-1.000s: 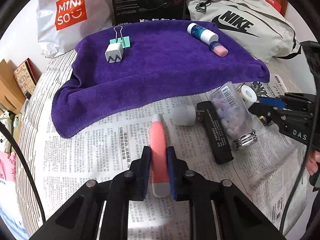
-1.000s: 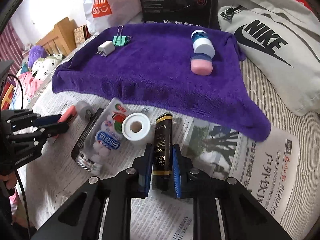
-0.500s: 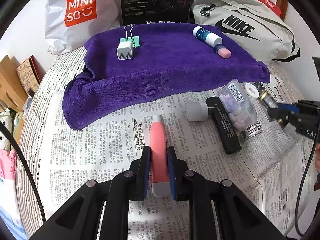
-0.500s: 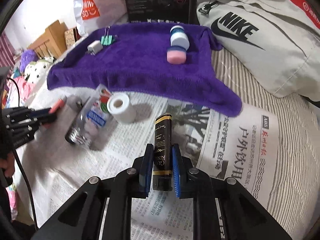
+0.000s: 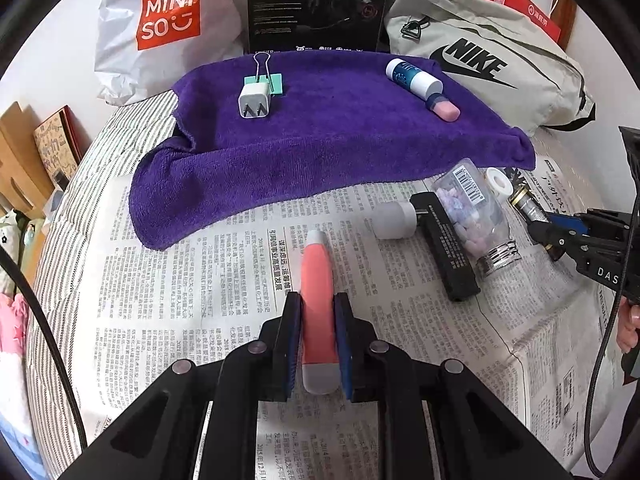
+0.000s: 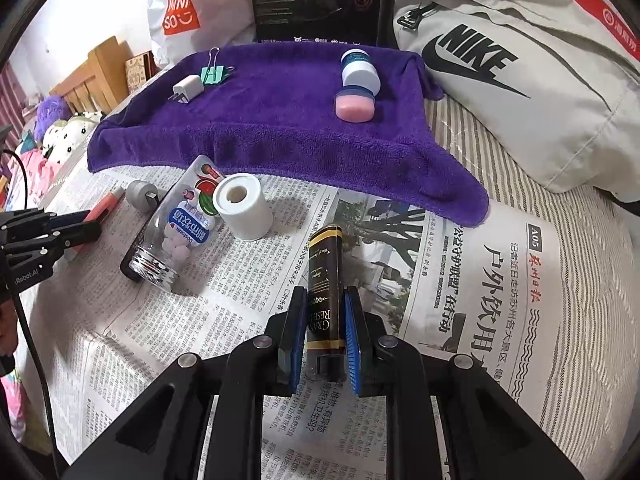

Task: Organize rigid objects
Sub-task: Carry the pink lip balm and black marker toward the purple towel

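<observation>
My left gripper point(image 5: 317, 312) is shut on a coral-pink pen-shaped tool point(image 5: 317, 292) with a grey end, held over the newspaper point(image 5: 180, 280). My right gripper point(image 6: 324, 316) is shut on a black and gold tube point(image 6: 325, 280). Behind lies a purple towel point(image 5: 328, 140) carrying a white charger plug point(image 5: 255, 101), a green binder clip point(image 5: 269, 80) and a blue-white bottle with a pink cap point(image 5: 422, 88). On the paper lie a clear candy bottle point(image 6: 180, 224), a white tape roll point(image 6: 242, 210), a black bar point(image 5: 446, 246) and a grey cap point(image 5: 394, 220).
A Nike bag point(image 6: 520, 68) sits at the back right, a black box point(image 5: 316, 4) at the back centre and a Miniso bag point(image 5: 160, 20) at the back left. Striped bedding point(image 6: 580, 280) borders the newspaper. Wooden furniture point(image 6: 92, 80) stands at the left.
Both grippers have pulled back from the cluster of items, each still carrying its object. The right gripper swung out to the right and then back toward the tape roll and bottle.
</observation>
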{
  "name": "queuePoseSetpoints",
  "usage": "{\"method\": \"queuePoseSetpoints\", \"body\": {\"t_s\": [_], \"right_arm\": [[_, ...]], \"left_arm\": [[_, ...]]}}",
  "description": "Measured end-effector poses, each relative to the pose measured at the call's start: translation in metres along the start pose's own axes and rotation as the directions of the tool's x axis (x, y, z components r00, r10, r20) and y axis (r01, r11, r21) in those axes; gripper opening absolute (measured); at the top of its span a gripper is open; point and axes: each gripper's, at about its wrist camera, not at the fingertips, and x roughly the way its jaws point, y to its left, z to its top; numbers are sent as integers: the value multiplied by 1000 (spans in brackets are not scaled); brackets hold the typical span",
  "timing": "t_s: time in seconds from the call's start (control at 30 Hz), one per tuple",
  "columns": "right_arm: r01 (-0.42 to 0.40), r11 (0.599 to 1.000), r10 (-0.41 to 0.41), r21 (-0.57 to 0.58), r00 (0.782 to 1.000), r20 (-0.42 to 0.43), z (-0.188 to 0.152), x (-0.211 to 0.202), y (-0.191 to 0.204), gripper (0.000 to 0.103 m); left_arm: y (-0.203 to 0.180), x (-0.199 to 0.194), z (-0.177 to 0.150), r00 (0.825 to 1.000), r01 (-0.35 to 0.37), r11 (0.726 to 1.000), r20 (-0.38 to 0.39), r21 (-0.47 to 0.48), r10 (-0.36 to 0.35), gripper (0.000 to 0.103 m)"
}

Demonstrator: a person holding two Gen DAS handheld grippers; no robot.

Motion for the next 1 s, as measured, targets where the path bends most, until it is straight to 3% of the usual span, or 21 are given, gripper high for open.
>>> {"method": "queuePoseSetpoints", "body": {"t_s": [0.23, 1.0], "right_arm": [[-50, 998, 50, 31, 999, -19, 0, -5, -6, 18], [-90, 993, 86, 76, 995, 44, 26, -40, -23, 18]], "left_arm": [[8, -7, 3, 999, 39, 999, 10, -32, -39, 16], [26, -29, 36, 992, 99, 994, 79, -51, -94, 16]]}}
